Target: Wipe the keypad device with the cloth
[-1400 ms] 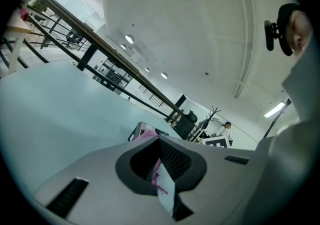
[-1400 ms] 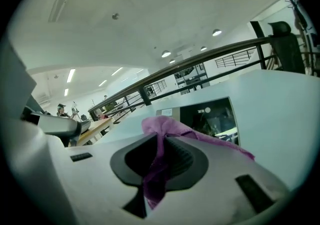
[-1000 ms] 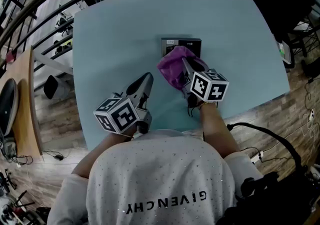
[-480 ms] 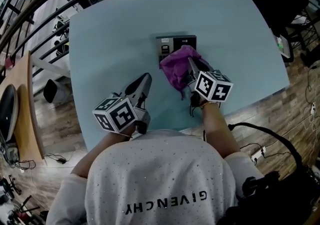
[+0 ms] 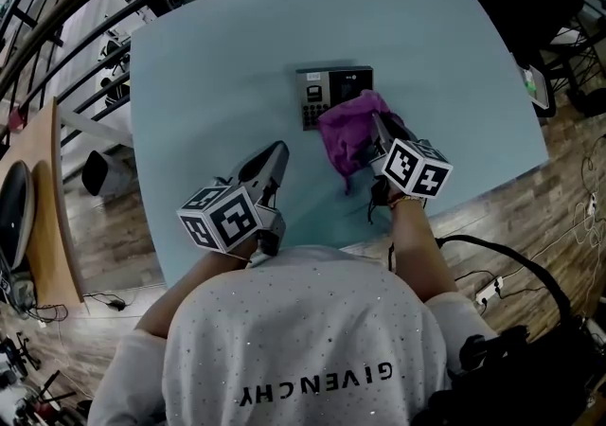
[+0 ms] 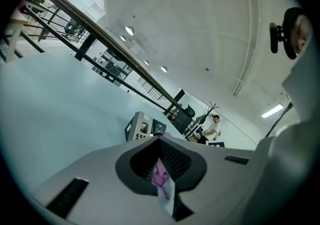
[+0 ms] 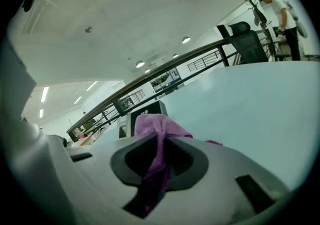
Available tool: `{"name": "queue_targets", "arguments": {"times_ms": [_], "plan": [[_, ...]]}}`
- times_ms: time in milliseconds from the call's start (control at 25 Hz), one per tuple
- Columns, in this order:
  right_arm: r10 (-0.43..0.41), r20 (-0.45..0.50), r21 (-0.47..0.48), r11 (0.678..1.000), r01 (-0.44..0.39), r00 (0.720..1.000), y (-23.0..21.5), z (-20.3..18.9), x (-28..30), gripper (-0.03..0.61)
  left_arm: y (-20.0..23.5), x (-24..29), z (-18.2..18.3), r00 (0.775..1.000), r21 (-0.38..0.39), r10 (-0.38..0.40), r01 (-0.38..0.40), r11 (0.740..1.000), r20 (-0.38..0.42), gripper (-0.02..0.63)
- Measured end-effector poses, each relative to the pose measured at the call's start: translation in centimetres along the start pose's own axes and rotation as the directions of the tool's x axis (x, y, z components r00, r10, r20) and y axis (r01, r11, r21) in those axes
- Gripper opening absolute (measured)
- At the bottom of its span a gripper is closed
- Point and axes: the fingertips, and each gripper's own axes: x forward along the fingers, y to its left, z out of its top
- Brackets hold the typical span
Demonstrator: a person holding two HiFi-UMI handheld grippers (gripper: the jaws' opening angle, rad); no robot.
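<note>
My head camera sits above the person's shoulders (image 5: 303, 320) and faces steeply down, so I take in the whole table (image 5: 227, 64) from some height, with the left gripper (image 5: 276, 151) and right gripper (image 5: 379, 123) below the lens. The left gripper camera rides low and close over the table top, tilted upward along its jaws; ceiling (image 6: 200, 29) fills most of its picture, and the keypad device (image 6: 142, 126) stands near ahead. The right gripper camera looks from equally low and upward, with the cloth (image 7: 156, 125) right before its lens. All three views share the keypad device and the table around it.
</note>
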Motion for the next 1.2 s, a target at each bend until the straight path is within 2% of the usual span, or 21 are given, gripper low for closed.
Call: {"name": "queue_targets", "arguments": {"times_ms": [200, 320, 440, 560, 680, 760, 880, 1000, 1120, 1200], "plan": [[-0.048, -0.003, 0.089, 0.995, 0.049, 0.999, -2.2, -0.4, -0.7, 0.049, 0.2, 0.1, 0.2, 1.0, -0.005, 0.005, -0.004, 1.0, 0.008, 0.006], [-0.024, 0.031, 0.062, 0.998, 0.022, 0.999, -1.1, 0.8, -1.5, 0.049, 0.2, 0.4, 0.0, 1.0, -0.002, 0.01, -0.01, 1.0, 0.005, 0.005], [0.04, 0.083, -0.015, 0.999, -0.038, 0.996, 1.8, 2.8, -2.0, 0.049, 0.0, 0.5, -0.1, 1.0, 0.003, 0.012, -0.012, 1.0, -0.002, 0.005], [0.137, 0.098, -0.066, 0.989, -0.131, 0.986, 5.5, 3.6, -1.6, 0.049, -0.3, 0.7, -0.4, 1.0, 0.001, 0.006, -0.006, 1.0, -0.006, 0.005], [0.251, 0.044, -0.123, 0.962, -0.245, 0.967, 9.4, 2.2, -0.4, 0.049, -0.5, 1.1, -0.8, 1.0, -0.021, -0.013, 0.013, 1.0, -0.009, 0.005], [0.295, -0.025, -0.164, 0.941, -0.295, 0.955, 11.3, 0.5, 0.6, 0.049, -0.9, 1.5, -1.0, 0.999, -0.029, -0.037, 0.037, 0.999, -0.016, 0.005], [0.274, -0.149, -0.255, 0.918, -0.305, 0.95, 12.4, -2.6, 1.6, 0.048, -1.3, 1.3, -1.4, 0.999, -0.02, -0.049, 0.048, 0.999, -0.023, 0.005], [0.242, -0.238, -0.34, 0.886, -0.315, 0.94, 12.7, -5.0, 2.6, 0.049, -0.7, 0.9, -1.4, 0.999, -0.028, -0.029, 0.028, 0.999, -0.015, 0.005], [0.176, -0.288, -0.428, 0.856, -0.291, 0.941, 11.6, -6.3, 3.5, 0.048, 0.5, 0.5, -1.2, 1.0, -0.048, 0.001, -0.001, 0.999, -0.005, 0.005], [0.137, -0.287, -0.48, 0.836, -0.266, 0.948, 10.8, -6.2, 3.6, 0.048, 1.2, 0.4, -1.1, 1.0, -0.059, 0.018, -0.018, 0.998, 0.003, 0.005]]}}
